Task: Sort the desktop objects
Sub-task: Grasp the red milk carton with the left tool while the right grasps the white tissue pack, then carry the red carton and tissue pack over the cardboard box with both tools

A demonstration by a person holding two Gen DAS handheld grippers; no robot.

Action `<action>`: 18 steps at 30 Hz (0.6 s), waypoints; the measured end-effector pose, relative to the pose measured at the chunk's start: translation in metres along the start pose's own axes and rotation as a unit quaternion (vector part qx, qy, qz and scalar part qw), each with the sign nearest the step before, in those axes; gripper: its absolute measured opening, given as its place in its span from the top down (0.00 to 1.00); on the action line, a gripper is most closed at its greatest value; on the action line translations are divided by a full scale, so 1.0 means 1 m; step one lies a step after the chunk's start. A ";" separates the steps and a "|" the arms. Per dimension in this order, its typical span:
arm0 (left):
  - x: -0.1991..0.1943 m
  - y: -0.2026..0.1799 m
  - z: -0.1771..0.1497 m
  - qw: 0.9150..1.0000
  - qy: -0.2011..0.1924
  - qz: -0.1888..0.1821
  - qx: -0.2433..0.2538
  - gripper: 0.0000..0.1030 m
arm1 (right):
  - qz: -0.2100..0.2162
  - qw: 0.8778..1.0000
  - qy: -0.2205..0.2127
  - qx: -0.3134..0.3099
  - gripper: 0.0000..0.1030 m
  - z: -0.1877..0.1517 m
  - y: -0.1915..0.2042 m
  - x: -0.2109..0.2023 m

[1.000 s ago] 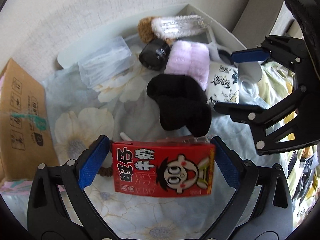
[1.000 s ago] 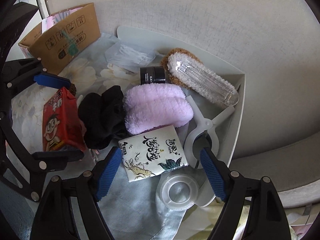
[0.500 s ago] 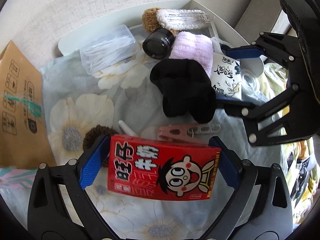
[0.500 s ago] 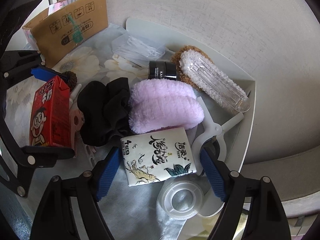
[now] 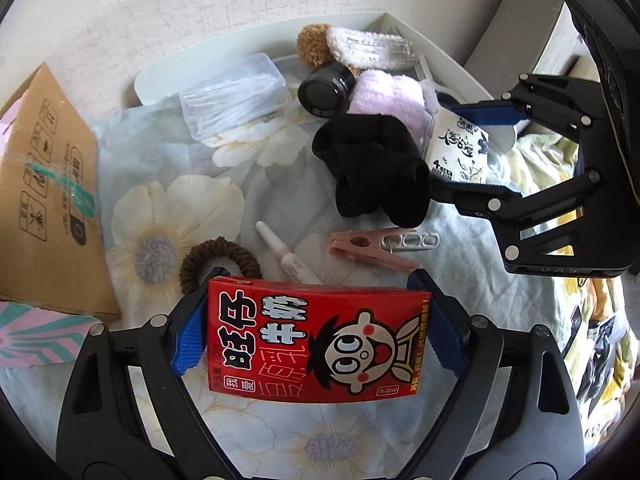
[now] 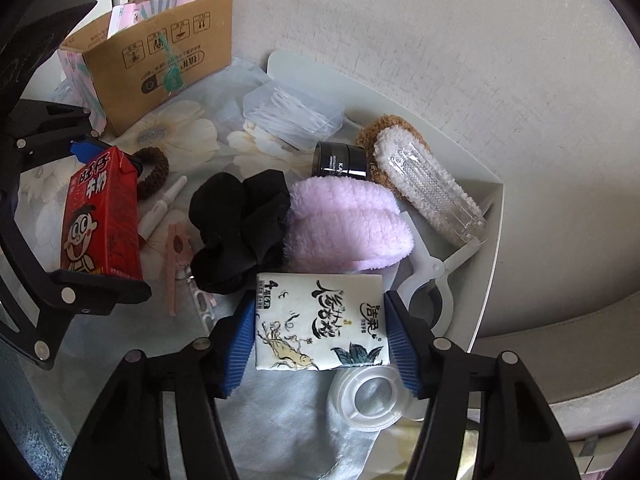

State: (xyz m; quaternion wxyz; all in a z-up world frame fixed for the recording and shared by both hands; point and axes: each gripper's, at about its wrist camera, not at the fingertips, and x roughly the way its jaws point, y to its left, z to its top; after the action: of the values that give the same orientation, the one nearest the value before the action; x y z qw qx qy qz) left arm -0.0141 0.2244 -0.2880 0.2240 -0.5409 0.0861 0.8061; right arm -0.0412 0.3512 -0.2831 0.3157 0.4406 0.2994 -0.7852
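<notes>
A red milk carton [image 5: 316, 340] lies crosswise between the blue pads of my left gripper [image 5: 314, 284], just above the flowered cloth. The jaws are closing and both pads touch the carton's ends. In the right wrist view the same carton [image 6: 100, 216] stands on end in that gripper [image 6: 108, 216]. A white tissue pack [image 6: 320, 320] with black brush lettering sits between the pads of my right gripper [image 6: 320, 300]. Its jaws are closing too, and both pads press the pack's sides. The left wrist view shows the pack [image 5: 460, 152] pinched in the right gripper [image 5: 446, 150].
A cardboard box [image 5: 44, 200] stands at the left. The white tray [image 6: 492, 248] by the wall holds a fluffy clip and white scissors. On the cloth lie a clear plastic box [image 5: 236, 100], black jar [image 5: 326, 90], purple puff [image 6: 348, 228], black scrunchie [image 5: 372, 172], brown hair tie [image 5: 218, 258], pink peg [image 5: 372, 250], small tube [image 5: 280, 254] and clear lid [image 6: 368, 396].
Both pairs of jaws have narrowed onto their objects. The left gripper has drawn back with the carton, uncovering the hair tie, tube and pink peg behind it.
</notes>
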 end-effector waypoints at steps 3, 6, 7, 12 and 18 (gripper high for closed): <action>-0.005 0.003 0.006 1.000 -0.008 -0.007 -0.009 0.14 | 0.001 1.000 -0.011 0.024 0.45 0.003 -0.002 -0.009; -0.017 0.006 0.006 1.000 -0.018 -0.013 -0.014 0.14 | 0.001 0.998 -0.023 0.051 0.45 0.004 -0.005 -0.021; -0.024 0.011 0.005 1.000 -0.021 -0.014 -0.014 0.14 | 0.003 0.998 -0.027 0.061 0.45 0.006 -0.013 -0.024; -0.046 0.016 0.008 0.999 -0.038 -0.020 -0.005 0.14 | 0.009 0.991 -0.054 0.118 0.45 0.009 -0.014 -0.044; -0.086 0.031 0.007 0.998 -0.063 -0.028 0.000 0.14 | -0.001 0.984 -0.077 0.163 0.45 0.016 -0.006 -0.074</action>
State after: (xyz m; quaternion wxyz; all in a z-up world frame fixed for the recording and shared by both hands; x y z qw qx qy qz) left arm -0.0072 0.1762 -0.2097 0.2520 -0.4910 0.0568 0.8320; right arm -0.0233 0.3599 -0.2099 0.2611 0.4240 0.1427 -0.8554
